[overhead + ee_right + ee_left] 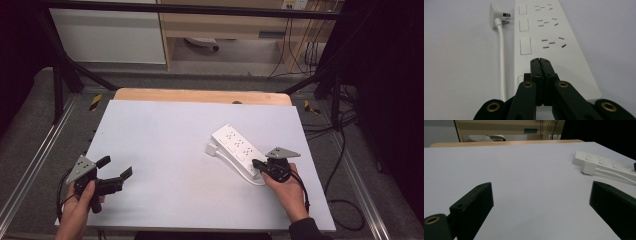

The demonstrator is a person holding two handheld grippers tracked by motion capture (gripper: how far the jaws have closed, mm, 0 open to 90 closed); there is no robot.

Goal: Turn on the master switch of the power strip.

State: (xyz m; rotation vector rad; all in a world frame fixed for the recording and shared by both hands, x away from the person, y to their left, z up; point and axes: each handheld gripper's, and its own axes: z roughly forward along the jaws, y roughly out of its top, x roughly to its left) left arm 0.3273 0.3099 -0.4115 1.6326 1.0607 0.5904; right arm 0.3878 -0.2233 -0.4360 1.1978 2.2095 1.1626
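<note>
Power strip is lying toward the bench's right side, its plug beside it. Right hand-held gripper is pressing clenched jaws on its near end; left hand-held gripper is hovering released. Probably light, rigid, slick plastic; gripping across the narrow body looks safest.

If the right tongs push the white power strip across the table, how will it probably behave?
The power strip looks like a rigid plastic bar lying flat, so it should slide rather than tip. Pushed at the near end, where the right tongs are shut, it may pivot. Its cable looks flexible; the plug would probably trail.
</note>
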